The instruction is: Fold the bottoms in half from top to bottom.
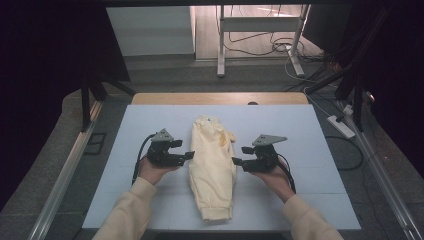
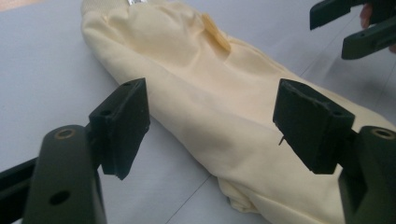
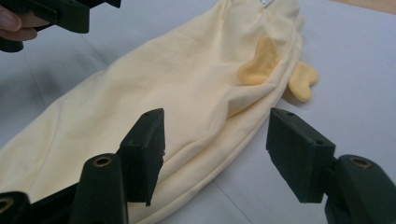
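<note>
White table (image 1: 300,125) bears yellow trousers (image 1: 212,165) — label unreadable; left claw (image 1: 189,155), right claw (image 1: 237,156) spread.

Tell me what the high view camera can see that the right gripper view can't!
The high view alone takes in both sleeves, the whole pale table, the wooden edge behind it and the floor cables. The right gripper view alone shows, up close, two darker yellow drawstring ends and the right tongs standing open with nothing between them. Both share the folded yellow garment and the left tongs.
</note>
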`<state>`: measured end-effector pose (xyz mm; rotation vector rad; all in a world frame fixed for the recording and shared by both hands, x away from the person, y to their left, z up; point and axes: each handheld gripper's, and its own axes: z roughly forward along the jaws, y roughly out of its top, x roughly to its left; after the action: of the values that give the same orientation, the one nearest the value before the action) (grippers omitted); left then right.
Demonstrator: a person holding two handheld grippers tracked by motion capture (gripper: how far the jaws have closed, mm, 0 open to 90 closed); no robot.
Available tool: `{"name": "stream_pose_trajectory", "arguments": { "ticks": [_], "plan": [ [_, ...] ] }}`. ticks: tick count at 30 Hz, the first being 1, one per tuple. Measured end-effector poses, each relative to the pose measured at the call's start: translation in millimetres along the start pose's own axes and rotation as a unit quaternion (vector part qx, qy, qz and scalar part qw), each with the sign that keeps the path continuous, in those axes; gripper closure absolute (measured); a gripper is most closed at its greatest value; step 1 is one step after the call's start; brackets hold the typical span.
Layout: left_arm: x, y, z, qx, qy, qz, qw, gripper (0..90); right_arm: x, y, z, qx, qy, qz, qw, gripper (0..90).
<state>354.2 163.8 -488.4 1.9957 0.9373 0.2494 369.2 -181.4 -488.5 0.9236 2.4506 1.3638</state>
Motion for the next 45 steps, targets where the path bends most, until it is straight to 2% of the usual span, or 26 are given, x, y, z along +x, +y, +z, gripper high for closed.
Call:
{"name": "stream_pose_trajectory", "arguments": {
  "ticks": [5,10,17,20,26,29,32,40,45],
  "plan": [
    [5.5,4.9,6.7,0.011,0.01,0.001,0.9999,24.9,-3.8,5.1,5.7,0.0,-0.004,0.006,1.0,37.4],
    [14.2,5.8,10.4,0.018,0.013,-0.011,0.9997,24.5,-6.5,10.8,15.3,0.005,-0.013,0.002,0.9999,37.4],
    [21.9,14.9,11.8,0.014,0.019,-0.017,0.9996,23.8,-14.4,21.9,31.4,0.017,-0.025,0.01,0.9995,37.4],
    [26.5,20.1,15.3,0.019,0.019,-0.015,0.9995,23.8,-17.9,27.5,37.7,0.017,-0.022,0.016,0.9995,37.2],
    [38.4,26.4,28.6,0.024,0.013,-0.036,0.999,22.9,-24.4,38.3,52.1,0.024,-0.024,0.017,0.9993,36.4],
    [40.9,28.5,36.0,0.033,0.016,-0.035,0.9987,22.8,-28.9,39.1,60.0,0.027,-0.025,0.029,0.9989,35.8],
    [42.3,29.0,40.5,0.034,0.017,-0.033,0.9987,22.7,-31.1,39.0,67.1,0.032,-0.03,0.031,0.9986,35.5],
    [50.2,26.7,53.7,0.04,0.021,-0.043,0.998,22.7,-39.3,39.3,75.0,0.032,-0.038,0.039,0.998,35.1],
    [54.6,28.8,62.0,0.047,0.02,-0.047,0.9976,23.1,-48.3,40.3,83.0,0.036,-0.042,0.054,0.997,35.1]
  ]
}}
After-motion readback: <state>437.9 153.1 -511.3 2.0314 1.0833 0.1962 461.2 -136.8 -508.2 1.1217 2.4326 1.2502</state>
